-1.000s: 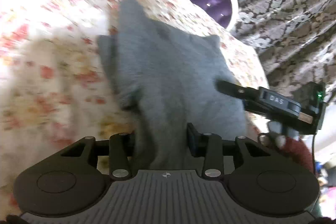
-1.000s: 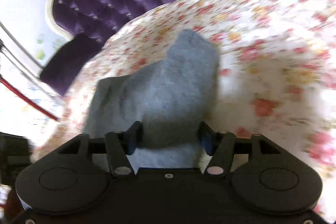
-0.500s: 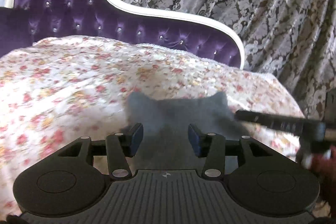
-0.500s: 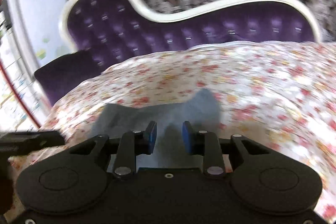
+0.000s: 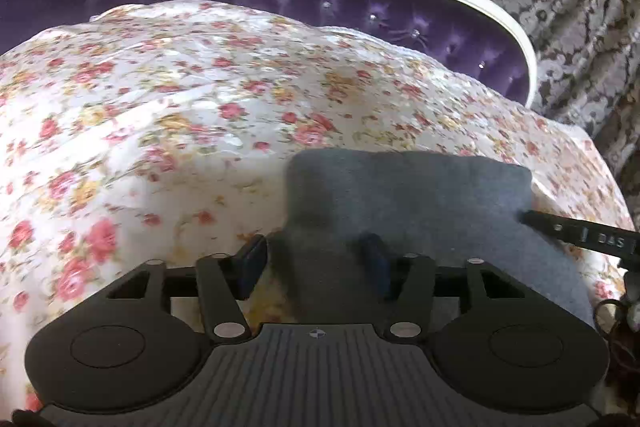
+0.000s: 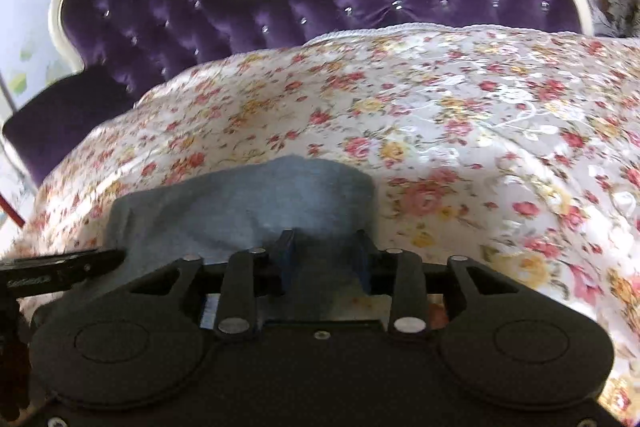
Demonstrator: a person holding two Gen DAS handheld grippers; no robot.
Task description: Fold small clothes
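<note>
Jaws half-open, just widening, L gripper (image 5: 314,263) & R gripper (image 6: 324,253), grey cloth (image 5: 408,195) between, angled down

Bright daylight, glare on quilt (image 6: 500,115), soft blur, fisheye warp at edges
</note>
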